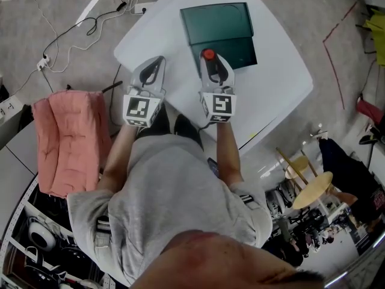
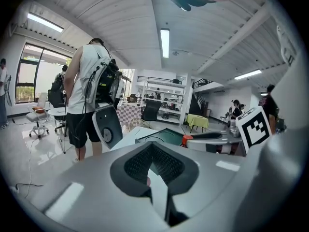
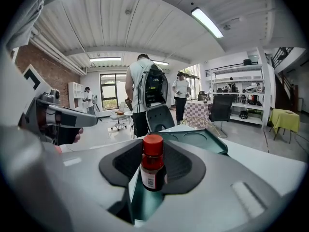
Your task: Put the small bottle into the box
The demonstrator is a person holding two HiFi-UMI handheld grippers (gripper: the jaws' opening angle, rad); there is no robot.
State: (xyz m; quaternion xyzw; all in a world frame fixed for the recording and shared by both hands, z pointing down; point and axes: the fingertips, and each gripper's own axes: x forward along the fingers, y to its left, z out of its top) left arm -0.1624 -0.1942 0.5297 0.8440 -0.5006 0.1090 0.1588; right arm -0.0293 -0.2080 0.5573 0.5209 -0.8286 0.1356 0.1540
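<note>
A small bottle (image 1: 208, 54) with a red cap stands upright between the pads of my right gripper (image 1: 209, 58), which is shut on it. In the right gripper view the bottle (image 3: 152, 170) shows a white label, and the dark green box (image 3: 199, 140) lies just beyond it. The box (image 1: 218, 23) sits open at the far side of the white table (image 1: 280, 86), and the bottle hangs over the box's near part. My left gripper (image 1: 157, 64) hovers to the left of the box with its tips together and nothing in them; the same gripper (image 2: 152, 146) shows no object between its pads.
A pink cushioned seat (image 1: 66, 140) stands left of the table. Cables (image 1: 66, 35) trail over the floor at the far left. A wooden stool (image 1: 310, 188) and clutter sit at the right. A person with a backpack (image 2: 89, 91) stands beyond the table.
</note>
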